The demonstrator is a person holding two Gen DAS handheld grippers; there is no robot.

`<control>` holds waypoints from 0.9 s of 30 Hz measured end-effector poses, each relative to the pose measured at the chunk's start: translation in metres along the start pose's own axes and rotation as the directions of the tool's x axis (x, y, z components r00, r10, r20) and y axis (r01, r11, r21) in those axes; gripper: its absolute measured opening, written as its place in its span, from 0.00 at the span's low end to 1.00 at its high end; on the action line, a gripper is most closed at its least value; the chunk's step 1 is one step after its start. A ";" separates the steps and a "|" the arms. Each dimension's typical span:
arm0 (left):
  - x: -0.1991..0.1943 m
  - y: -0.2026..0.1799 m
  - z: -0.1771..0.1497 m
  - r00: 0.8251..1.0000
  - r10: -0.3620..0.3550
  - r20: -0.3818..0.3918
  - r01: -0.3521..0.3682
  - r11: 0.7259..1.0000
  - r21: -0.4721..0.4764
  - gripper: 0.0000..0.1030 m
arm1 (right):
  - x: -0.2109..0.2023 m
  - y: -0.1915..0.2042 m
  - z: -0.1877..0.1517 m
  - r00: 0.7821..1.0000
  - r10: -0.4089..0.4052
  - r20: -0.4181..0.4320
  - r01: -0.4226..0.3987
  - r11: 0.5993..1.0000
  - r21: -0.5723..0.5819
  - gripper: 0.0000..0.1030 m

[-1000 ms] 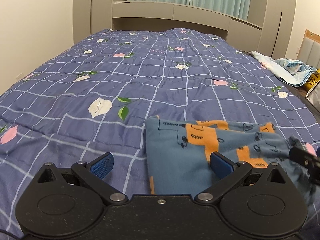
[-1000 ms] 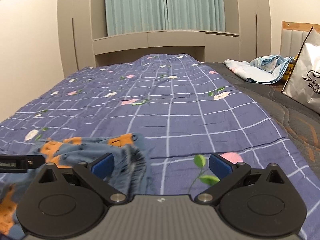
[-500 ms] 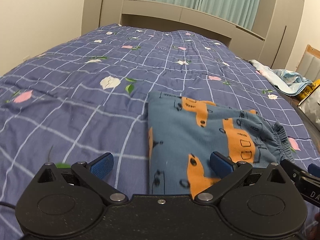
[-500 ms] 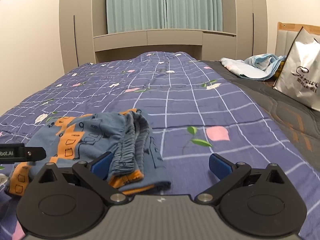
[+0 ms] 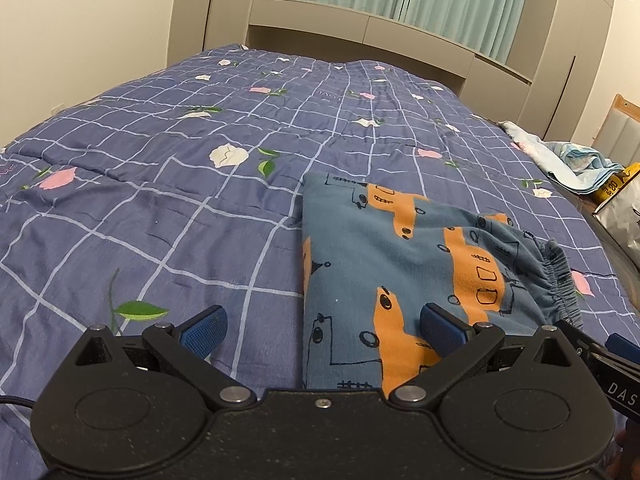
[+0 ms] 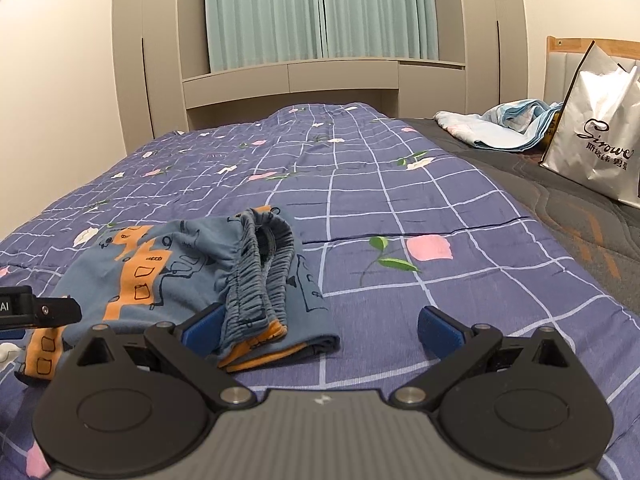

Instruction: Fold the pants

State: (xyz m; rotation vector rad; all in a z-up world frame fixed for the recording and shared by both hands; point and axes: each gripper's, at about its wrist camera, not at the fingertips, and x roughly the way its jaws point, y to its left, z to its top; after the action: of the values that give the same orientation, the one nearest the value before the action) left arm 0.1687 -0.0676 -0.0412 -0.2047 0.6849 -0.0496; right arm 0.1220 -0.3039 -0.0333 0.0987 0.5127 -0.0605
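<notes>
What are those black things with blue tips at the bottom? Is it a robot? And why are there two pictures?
No robot: a person holds a hand-held gripper in each hand, each with its own camera. One picture looks past the left hand-held gripper, the other past the right hand-held gripper. The blue tips are fingers, spread open, holding nothing. On the flowered blue quilt lie folded blue pants with orange shapes. A silver bag stands on the right.

The folded pants (image 5: pixel 400 264) lie on the quilt (image 5: pixel 180 200) near the bed's near edge. Behind them, towards the bed's right edge, lie a crumpled blanket (image 6: pixel 504 128) and a shopping bag (image 6: pixel 596 128) just right of it.
</notes>
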 end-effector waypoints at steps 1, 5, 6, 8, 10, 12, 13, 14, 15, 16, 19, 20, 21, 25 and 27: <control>0.000 0.000 0.000 1.000 0.000 0.000 0.000 1.000 0.000 0.99 | 0.000 0.000 -0.001 1.000 0.000 0.001 0.000 1.000 0.000 1.00; 0.000 0.000 0.000 1.000 0.000 0.000 0.000 1.000 -0.001 0.99 | 0.000 0.000 -0.001 1.000 0.000 0.001 0.000 1.000 0.001 1.00; 0.000 0.000 0.000 1.000 0.000 0.000 0.000 1.000 -0.001 0.99 | 0.000 0.000 -0.001 1.000 0.000 0.001 0.000 1.000 0.001 1.00; 0.000 0.000 0.000 1.000 0.000 0.000 0.000 1.000 -0.001 0.99 | 0.000 0.000 -0.001 1.000 0.000 0.001 0.000 1.000 0.001 1.00; 0.000 0.000 0.000 1.000 0.000 0.000 0.000 1.000 0.000 0.99 | 0.000 0.000 -0.001 1.000 0.000 0.001 0.000 1.000 0.001 1.00; 0.000 0.000 0.000 1.000 0.000 -0.001 0.000 1.000 -0.001 0.99 | 0.000 0.000 -0.001 1.000 0.000 0.001 0.000 1.000 0.002 1.00; 0.000 0.000 0.000 1.000 0.000 -0.002 0.000 1.000 -0.001 0.99 | 0.000 0.000 -0.001 1.000 0.001 0.000 -0.001 1.000 0.003 1.00; 0.000 0.000 0.000 1.000 0.000 -0.003 0.000 1.000 -0.002 0.99 | 0.000 0.000 -0.001 1.000 0.001 0.000 -0.001 1.000 0.003 1.00; -0.001 0.000 0.000 1.000 0.000 -0.004 0.000 1.000 -0.002 0.99 | 0.000 0.000 -0.001 1.000 0.002 0.000 -0.002 1.000 0.004 1.00; 0.000 0.000 0.000 1.000 0.000 -0.006 0.000 1.000 -0.002 0.99 | -0.001 0.000 -0.001 1.000 0.003 0.001 -0.003 1.000 0.005 1.00; -0.002 0.001 0.002 1.000 0.002 -0.008 -0.002 1.000 0.001 0.99 | -0.003 -0.003 -0.002 0.999 0.046 0.017 -0.047 0.999 0.015 1.00; -0.002 0.001 0.004 1.000 0.003 -0.007 -0.003 1.000 0.003 0.99 | -0.004 -0.005 -0.002 0.996 0.084 0.029 -0.084 0.996 0.027 1.00; -0.002 0.000 0.005 1.000 0.004 -0.005 -0.004 1.000 0.004 0.99 | -0.005 -0.008 -0.001 0.993 0.111 0.038 -0.112 0.993 0.039 1.00; -0.003 0.000 0.010 1.000 0.007 0.003 -0.007 1.000 0.013 0.99 | -0.002 -0.011 0.007 0.979 0.200 0.049 -0.202 0.979 0.032 1.00; -0.001 0.000 0.012 1.000 0.004 0.003 -0.004 1.000 0.018 0.99 | 0.005 -0.008 0.016 0.976 0.215 0.040 -0.215 0.976 0.011 1.00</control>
State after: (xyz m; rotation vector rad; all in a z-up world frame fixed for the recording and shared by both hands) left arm 0.1759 -0.0656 -0.0315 -0.1860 0.6814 -0.0512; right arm 0.1330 -0.3137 -0.0225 0.1671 0.4608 0.1453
